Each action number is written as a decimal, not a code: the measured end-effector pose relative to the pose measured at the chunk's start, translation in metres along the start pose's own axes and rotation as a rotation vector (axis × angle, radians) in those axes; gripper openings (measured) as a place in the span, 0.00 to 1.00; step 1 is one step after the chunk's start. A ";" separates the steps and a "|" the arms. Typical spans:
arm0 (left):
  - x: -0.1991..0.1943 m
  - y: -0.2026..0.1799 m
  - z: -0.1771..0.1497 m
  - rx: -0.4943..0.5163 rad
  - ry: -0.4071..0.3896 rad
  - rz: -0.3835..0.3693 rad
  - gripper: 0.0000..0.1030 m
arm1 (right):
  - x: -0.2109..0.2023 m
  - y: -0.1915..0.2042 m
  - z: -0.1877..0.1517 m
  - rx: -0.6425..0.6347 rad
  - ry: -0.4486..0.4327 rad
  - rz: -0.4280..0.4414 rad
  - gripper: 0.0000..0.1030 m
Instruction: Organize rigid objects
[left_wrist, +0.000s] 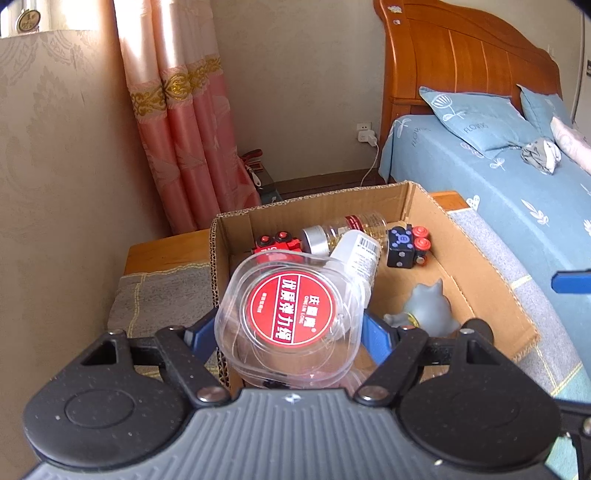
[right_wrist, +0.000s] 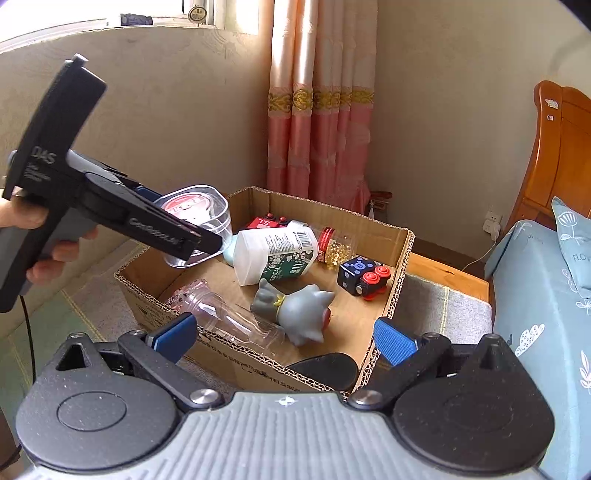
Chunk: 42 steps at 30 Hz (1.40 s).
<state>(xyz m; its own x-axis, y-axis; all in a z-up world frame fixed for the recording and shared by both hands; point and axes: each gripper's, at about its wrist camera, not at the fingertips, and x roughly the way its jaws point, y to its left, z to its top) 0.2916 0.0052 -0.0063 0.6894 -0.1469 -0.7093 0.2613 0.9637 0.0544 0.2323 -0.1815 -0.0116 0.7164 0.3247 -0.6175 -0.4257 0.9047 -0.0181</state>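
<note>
L gripper jaws clamp clear tub over box w/ toys

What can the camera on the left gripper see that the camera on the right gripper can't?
Only the left wrist view shows the round red label on top of the clear container, and the bed pillows. Only the right wrist view shows the hand holding the left gripper, and the clear bottle. Both show the cardboard box, white bottle, grey toy and clear container.
</note>
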 end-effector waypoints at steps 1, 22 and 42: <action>0.001 0.001 0.001 -0.016 -0.004 0.000 0.77 | -0.001 0.000 0.000 0.002 0.000 -0.002 1.00; -0.102 -0.012 -0.034 -0.122 -0.164 0.112 0.99 | -0.038 0.027 0.002 0.107 0.050 -0.146 1.00; -0.147 -0.037 -0.114 -0.176 -0.027 0.200 0.99 | -0.073 0.062 -0.032 0.266 0.139 -0.300 1.00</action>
<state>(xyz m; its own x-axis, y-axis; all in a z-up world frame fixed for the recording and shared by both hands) 0.1038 0.0163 0.0154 0.7342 0.0467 -0.6773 -0.0018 0.9978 0.0668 0.1355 -0.1577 0.0073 0.6976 0.0124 -0.7164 -0.0394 0.9990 -0.0210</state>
